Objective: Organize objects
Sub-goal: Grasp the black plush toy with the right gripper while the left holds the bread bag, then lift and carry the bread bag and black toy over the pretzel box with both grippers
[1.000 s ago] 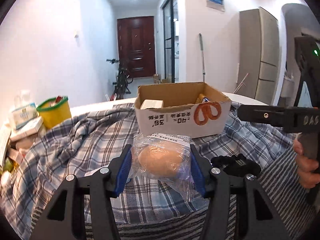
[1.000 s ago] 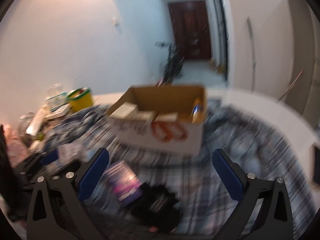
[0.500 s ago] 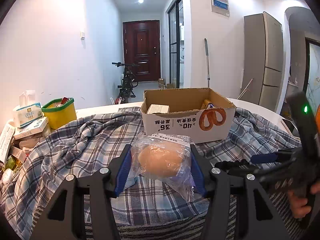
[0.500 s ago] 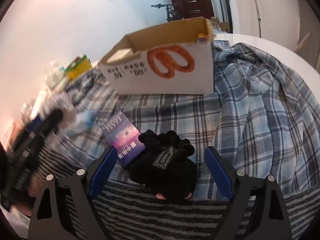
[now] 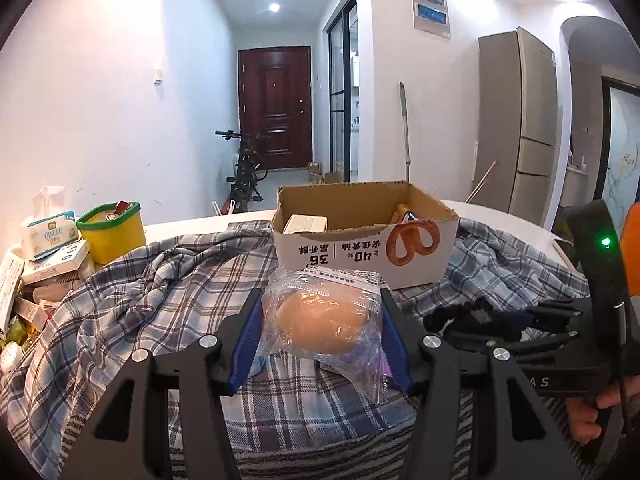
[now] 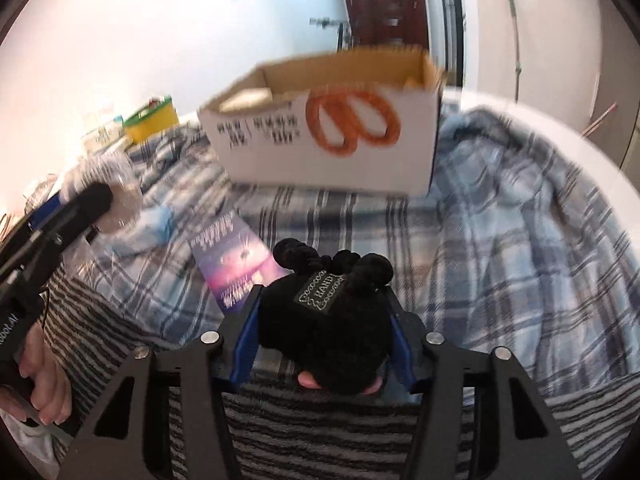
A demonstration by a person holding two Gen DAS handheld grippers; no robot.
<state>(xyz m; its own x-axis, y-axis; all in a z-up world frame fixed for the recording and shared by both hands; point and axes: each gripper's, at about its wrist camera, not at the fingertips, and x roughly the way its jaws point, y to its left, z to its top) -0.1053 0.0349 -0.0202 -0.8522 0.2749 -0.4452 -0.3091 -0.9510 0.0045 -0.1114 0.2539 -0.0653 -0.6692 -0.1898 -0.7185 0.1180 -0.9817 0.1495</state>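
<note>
While the left gripper (image 5: pixel 322 330) holds its bagged bun (image 5: pixel 320 326) up near the box (image 5: pixel 362 248), the right gripper (image 6: pixel 322 334) has dropped onto the black toy (image 6: pixel 326 326).

A second ago the right jaws stood wide and high above the plaid cloth (image 6: pixel 500 248); now they are closing with the toy between the blue pads (image 6: pixel 246 334), which look to be pressing its sides, so both hands are likely loaded and the box, beyond them in the middle, seems the next stop. On the left the bun has not shifted, clamped in its clear bag. Hard to read: the purple card (image 6: pixel 234 268) is partly under the toy, the box is smeared by motion in the right view, its contents show only as a carton and a yellow edge, and the pink bits under the toy are cut off.
</note>
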